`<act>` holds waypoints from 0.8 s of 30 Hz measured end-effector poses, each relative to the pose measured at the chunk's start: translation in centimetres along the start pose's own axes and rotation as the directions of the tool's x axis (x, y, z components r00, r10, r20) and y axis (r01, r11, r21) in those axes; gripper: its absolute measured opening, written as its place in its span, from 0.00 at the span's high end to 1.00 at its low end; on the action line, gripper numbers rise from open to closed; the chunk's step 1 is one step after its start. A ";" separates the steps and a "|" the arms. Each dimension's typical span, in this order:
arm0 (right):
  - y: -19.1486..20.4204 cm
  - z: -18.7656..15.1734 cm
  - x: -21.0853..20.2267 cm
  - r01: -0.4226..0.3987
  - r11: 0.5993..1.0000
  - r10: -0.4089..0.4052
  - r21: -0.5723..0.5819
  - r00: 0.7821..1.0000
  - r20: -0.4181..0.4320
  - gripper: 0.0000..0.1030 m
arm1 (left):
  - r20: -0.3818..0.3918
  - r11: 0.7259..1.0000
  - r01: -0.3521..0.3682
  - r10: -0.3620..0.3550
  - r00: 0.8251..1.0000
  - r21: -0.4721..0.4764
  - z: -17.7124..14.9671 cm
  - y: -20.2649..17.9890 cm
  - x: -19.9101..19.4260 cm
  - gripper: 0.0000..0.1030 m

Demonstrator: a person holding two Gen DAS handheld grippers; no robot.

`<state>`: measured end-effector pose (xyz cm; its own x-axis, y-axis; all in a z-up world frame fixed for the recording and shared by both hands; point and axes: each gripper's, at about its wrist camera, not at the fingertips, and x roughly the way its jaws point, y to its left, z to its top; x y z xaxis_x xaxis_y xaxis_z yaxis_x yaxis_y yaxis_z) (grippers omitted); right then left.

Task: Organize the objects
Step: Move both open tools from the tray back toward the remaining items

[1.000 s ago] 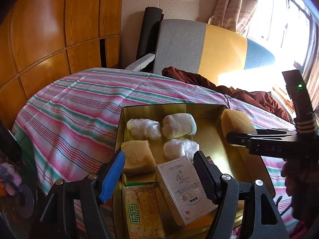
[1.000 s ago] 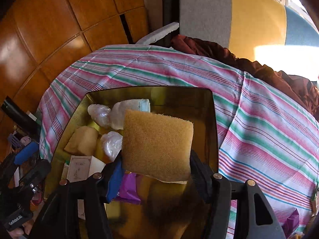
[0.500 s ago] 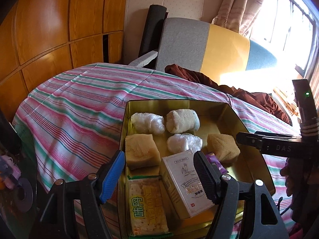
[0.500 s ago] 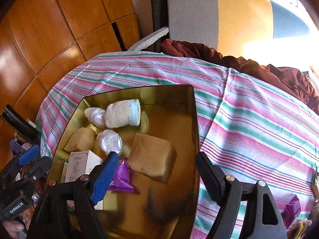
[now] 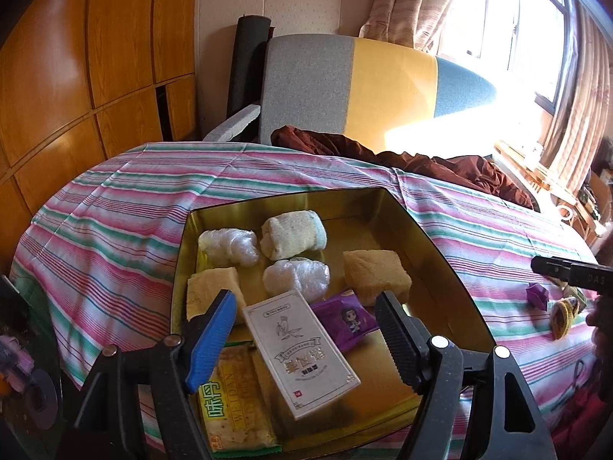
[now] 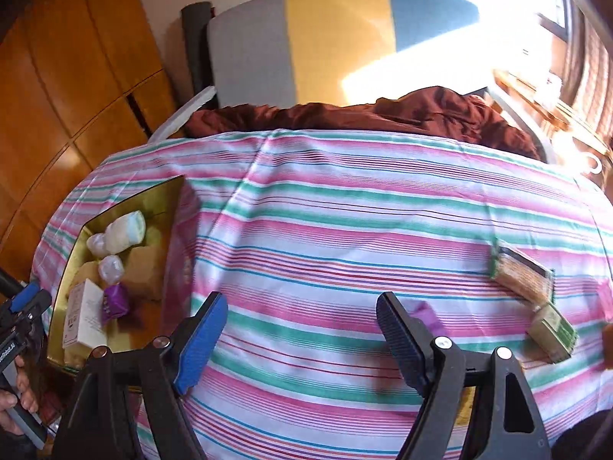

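A gold tin tray (image 5: 433, 287) on the striped cloth holds two yellow sponges (image 5: 375, 274), a rolled white cloth (image 5: 293, 234), two plastic-wrapped bundles (image 5: 297, 278), a white box (image 5: 302, 356), a purple packet (image 5: 352, 320) and a cracker packet (image 5: 233, 406). My left gripper (image 5: 302, 329) hovers over the tray's near end, its jaws opening. The white box lies below and between them, and the pads do not press it. My right gripper (image 6: 300, 335) stands open and empty over bare striped cloth, right of the tray (image 6: 172, 230).
Two cracker packets (image 6: 521, 272) lie on the cloth at the right, and a small purple packet (image 6: 425, 314) sits by the right gripper's black finger. A brown garment (image 6: 383, 115) and a grey, yellow and blue chair back (image 6: 337, 38) stand behind the table. Wood panels line the left.
The right gripper opened and dropped its sponge into the tray, then swung right over the cloth. The left gripper drew back slightly and its jaws widened a little.
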<state>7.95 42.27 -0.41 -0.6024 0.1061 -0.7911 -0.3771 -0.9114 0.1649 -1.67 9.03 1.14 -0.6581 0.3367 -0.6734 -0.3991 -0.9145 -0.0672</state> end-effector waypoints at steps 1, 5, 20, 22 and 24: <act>-1.6 0.0 -0.5 0.021 0.999 -0.022 0.037 1.000 0.012 0.21 | 0.000 1.000 0.008 -0.008 1.000 0.011 0.0 -0.5 0.0 0.26; -7.9 -0.4 -2.0 0.112 0.973 -0.125 0.203 0.991 0.048 0.21 | -0.009 0.997 0.039 -0.038 0.999 0.060 0.2 -2.7 0.3 0.26; -20.0 -4.1 -4.6 0.079 0.725 -0.198 0.685 0.975 0.097 0.20 | -0.085 0.942 0.221 -0.206 0.975 0.253 0.0 -14.0 2.3 0.26; -20.4 -4.4 -4.6 0.065 0.709 -0.188 0.703 0.977 0.100 0.20 | -0.111 0.924 0.258 -0.235 0.966 0.282 -0.4 -16.0 2.8 0.26; -20.6 -4.6 -4.8 0.049 0.696 -0.180 0.716 0.978 0.108 0.20 | -0.139 0.904 0.300 -0.270 0.953 0.305 -0.8 -18.0 3.4 0.26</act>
<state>21.86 58.68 -2.73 -0.5970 0.3106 -0.7397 -0.7960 -0.3446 0.4977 3.76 26.42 -0.53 -0.4306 0.5363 -0.7260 -0.7533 -0.6566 -0.0383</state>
